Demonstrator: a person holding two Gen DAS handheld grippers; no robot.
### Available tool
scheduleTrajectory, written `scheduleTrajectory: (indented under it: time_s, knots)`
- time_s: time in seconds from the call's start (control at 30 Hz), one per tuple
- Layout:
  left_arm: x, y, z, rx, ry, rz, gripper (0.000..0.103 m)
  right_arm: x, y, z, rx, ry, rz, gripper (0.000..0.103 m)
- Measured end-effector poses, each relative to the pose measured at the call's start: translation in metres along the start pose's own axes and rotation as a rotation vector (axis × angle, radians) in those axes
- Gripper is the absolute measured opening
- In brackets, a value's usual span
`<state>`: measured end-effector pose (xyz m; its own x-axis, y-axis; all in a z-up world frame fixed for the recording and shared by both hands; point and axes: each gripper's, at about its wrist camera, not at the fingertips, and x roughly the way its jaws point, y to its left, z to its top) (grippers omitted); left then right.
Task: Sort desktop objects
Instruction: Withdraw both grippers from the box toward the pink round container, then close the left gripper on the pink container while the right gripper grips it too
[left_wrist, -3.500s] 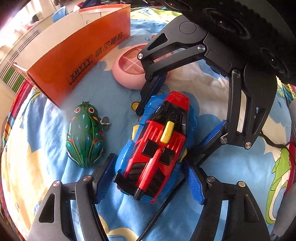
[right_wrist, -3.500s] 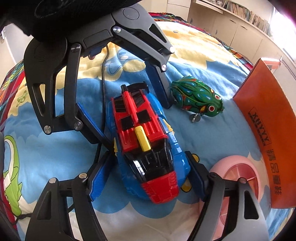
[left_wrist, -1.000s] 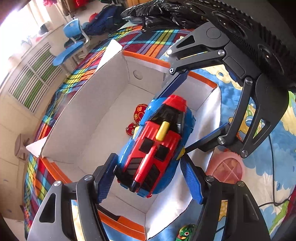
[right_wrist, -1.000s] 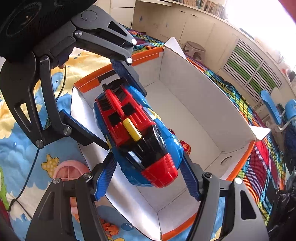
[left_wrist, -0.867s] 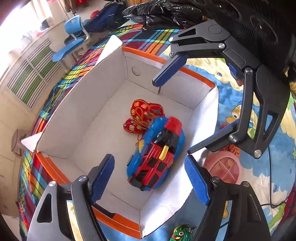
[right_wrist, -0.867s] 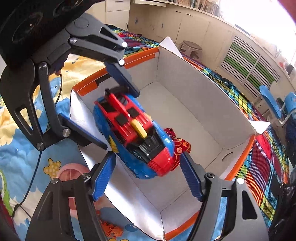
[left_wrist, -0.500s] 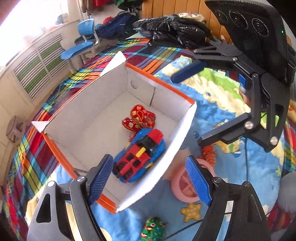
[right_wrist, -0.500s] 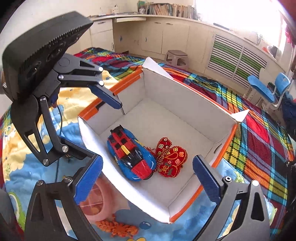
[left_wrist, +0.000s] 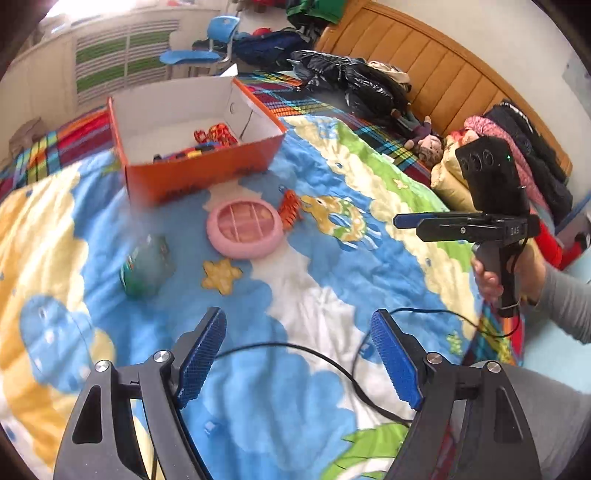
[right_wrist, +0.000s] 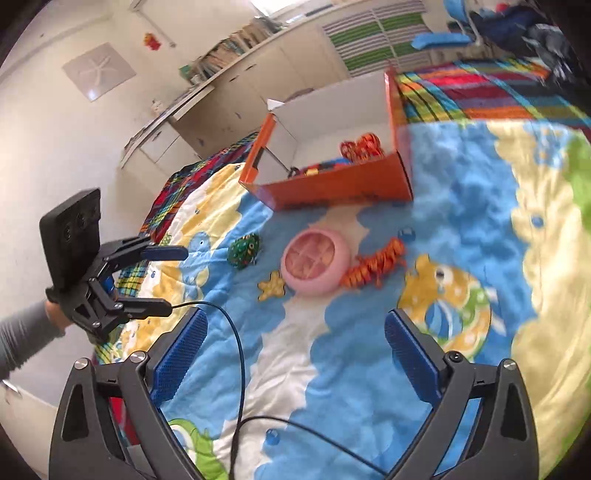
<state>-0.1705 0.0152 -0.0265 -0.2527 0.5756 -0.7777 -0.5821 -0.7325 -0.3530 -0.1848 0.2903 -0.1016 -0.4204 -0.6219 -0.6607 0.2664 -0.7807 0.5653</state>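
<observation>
The blue and red toy car (left_wrist: 192, 151) (right_wrist: 321, 168) lies inside the orange box (left_wrist: 199, 177) (right_wrist: 332, 188), next to a red toy (left_wrist: 216, 134). My left gripper (left_wrist: 299, 360) (right_wrist: 162, 280) is open over the blanket, well back from the box, with nothing between its pads. My right gripper (right_wrist: 297, 358) (left_wrist: 406, 221) is also open and holds nothing. On the blanket in front of the box lie a pink round dish (left_wrist: 243, 227) (right_wrist: 314, 260), an orange toy (left_wrist: 290, 208) (right_wrist: 373, 267), a green frog (left_wrist: 146, 266) (right_wrist: 243, 251) and a yellow star (left_wrist: 221, 275) (right_wrist: 272, 285).
A black cable (left_wrist: 314, 354) trails across the cartoon blanket under both grippers. Piled clothes (left_wrist: 351, 81) and a wooden headboard (left_wrist: 424, 55) line the far side. Cupboards (right_wrist: 240, 92) and a blue chair (left_wrist: 192, 55) stand beyond the bed.
Both grippers opened and let the toy car drop into the box. They then drew back from the box, apart from each other, and rolled, so the loose toys came into view.
</observation>
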Motion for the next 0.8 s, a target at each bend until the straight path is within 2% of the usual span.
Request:
scheduleTrajectory:
  time_s: [0.07, 0.13, 0.23, 0.3, 0.33, 0.4, 0.47, 0.53, 0.63, 0.73, 0.8]
  knots:
    - [-0.007, -0.012, -0.016, 0.004, -0.031, -0.017, 0.081, -0.016, -0.002, -0.018, 0.037, -0.023, -0.001, 0.098]
    - [-0.003, -0.019, -0.015, 0.017, -0.08, 0.001, 0.081, -0.024, 0.002, -0.026, 0.006, -0.039, -0.023, 0.098]
    - [0.017, -0.005, -0.002, -0.088, -0.171, -0.017, 0.081, -0.007, -0.001, -0.014, -0.033, -0.037, -0.074, 0.098]
    - [0.033, 0.014, 0.002, -0.178, -0.248, -0.025, 0.081, 0.01, -0.01, -0.004, 0.02, -0.08, -0.029, 0.098]
    - [0.042, 0.024, 0.004, -0.231, -0.26, -0.034, 0.081, 0.016, -0.016, 0.0, 0.072, -0.114, -0.003, 0.098]
    - [0.057, 0.046, 0.006, -0.355, -0.293, -0.111, 0.081, 0.031, -0.031, 0.002, 0.21, -0.179, 0.102, 0.098]
    - [0.066, 0.064, 0.007, -0.464, -0.337, -0.171, 0.081, 0.049, -0.041, 0.003, 0.332, -0.199, 0.178, 0.098]
    - [0.075, 0.078, 0.008, -0.552, -0.356, -0.194, 0.081, 0.065, -0.044, 0.002, 0.4, -0.218, 0.244, 0.098]
    - [0.09, 0.099, 0.002, -0.697, -0.384, -0.244, 0.081, 0.084, -0.048, 0.002, 0.473, -0.219, 0.276, 0.098]
    - [0.106, 0.116, -0.01, -0.838, -0.43, -0.322, 0.081, 0.097, -0.062, -0.002, 0.579, -0.256, 0.352, 0.098]
    - [0.115, 0.121, -0.013, -0.865, -0.442, -0.307, 0.081, 0.106, -0.067, -0.001, 0.592, -0.245, 0.353, 0.098]
